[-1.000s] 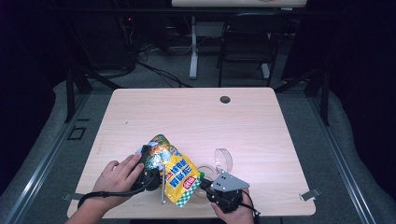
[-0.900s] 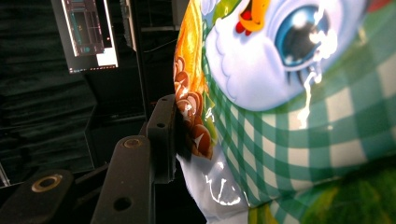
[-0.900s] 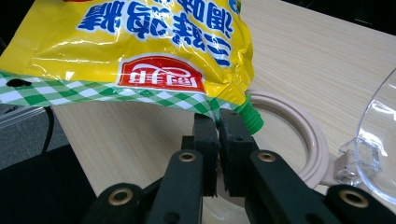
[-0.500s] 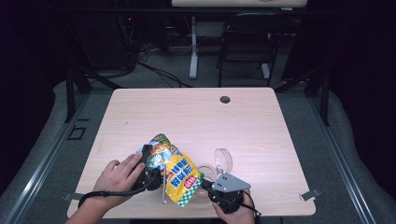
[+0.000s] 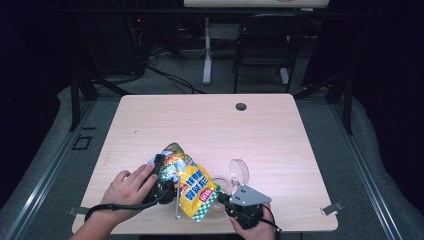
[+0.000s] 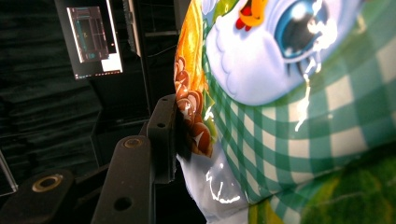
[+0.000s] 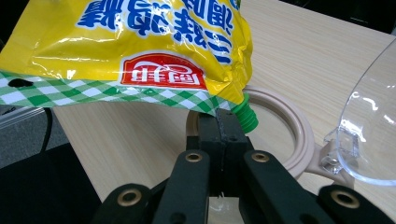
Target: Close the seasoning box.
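We see the yellow pouch low and centre in the high view, tilted over a beige ring on the table. Our left gripper clamps its upper end from the lower left. Our right gripper, its 2 jaws just closed, pinches the checked corner by the green spout.

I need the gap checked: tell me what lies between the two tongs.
The yellow and green-checked refill pouch spans it in the high view. The left tongs grip its upper end, and the right tongs are shut at its green spout.
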Tool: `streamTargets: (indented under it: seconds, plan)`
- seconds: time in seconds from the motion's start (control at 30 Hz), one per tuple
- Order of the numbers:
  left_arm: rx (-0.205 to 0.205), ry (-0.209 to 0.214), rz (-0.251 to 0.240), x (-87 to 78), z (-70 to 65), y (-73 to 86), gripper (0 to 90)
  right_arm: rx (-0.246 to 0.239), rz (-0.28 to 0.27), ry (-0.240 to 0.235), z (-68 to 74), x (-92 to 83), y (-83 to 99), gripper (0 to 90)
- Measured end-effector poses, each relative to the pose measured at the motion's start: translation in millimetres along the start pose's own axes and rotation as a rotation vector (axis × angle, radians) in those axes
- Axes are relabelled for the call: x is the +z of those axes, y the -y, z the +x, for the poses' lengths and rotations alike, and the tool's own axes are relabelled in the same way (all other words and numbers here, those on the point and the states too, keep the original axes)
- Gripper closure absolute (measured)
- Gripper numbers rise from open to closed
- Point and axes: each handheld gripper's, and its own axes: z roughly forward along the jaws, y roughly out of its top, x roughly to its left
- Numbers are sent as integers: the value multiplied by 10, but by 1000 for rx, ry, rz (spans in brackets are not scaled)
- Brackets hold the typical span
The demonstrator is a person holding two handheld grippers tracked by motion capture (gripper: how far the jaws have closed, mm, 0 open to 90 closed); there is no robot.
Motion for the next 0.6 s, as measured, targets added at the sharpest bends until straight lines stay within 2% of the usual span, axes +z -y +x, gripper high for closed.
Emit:
streamTargets:
  seconds: [0.33,0.37,0.57,0.6]
  plan:
    - [23,-28,5,-45,18,-20,578,22,-4,-2,-25,18,17,900]
    - [39,-30,7,-54,32,-23,578,24,-2,-1,-29,18,17,900]
    - [39,-37,4,-74,52,-26,587,34,-3,-3,-33,25,20,900]
    - [25,-36,-2,-79,53,-26,589,32,-2,-2,-33,29,23,900]
